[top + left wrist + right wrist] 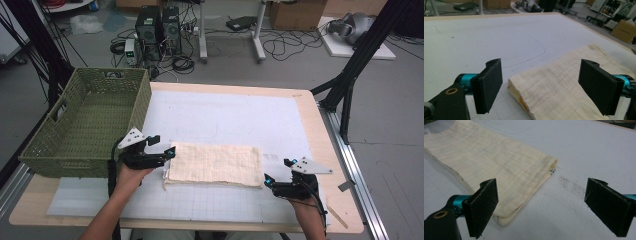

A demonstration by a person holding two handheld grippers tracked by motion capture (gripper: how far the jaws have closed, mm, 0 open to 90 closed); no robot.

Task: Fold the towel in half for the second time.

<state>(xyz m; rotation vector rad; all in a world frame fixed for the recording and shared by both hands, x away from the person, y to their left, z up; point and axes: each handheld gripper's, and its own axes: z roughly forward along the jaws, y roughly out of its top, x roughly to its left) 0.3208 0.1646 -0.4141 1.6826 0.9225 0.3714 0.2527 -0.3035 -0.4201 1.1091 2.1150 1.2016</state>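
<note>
A folded cream cloth (215, 164) lies flat on the white mat (230, 115) near the table's front. My left gripper (162, 146) is open at the cloth's left end; in the left gripper view the cloth's (564, 82) folded corner lies between the spread jaws of that gripper (542, 85), untouched. My right gripper (278, 171) is open just off the cloth's right front corner. In the right gripper view the cloth (494, 162) reaches in from the left toward the gap of this gripper (546, 205), and its edge passes the left pad (484, 207).
A green woven basket (47, 150) stands at the table's left side, close behind my left hand. The mat is bare behind the cloth. A wooden table rim (320, 130) runs along the right. Cables, computers and stands sit on the floor beyond.
</note>
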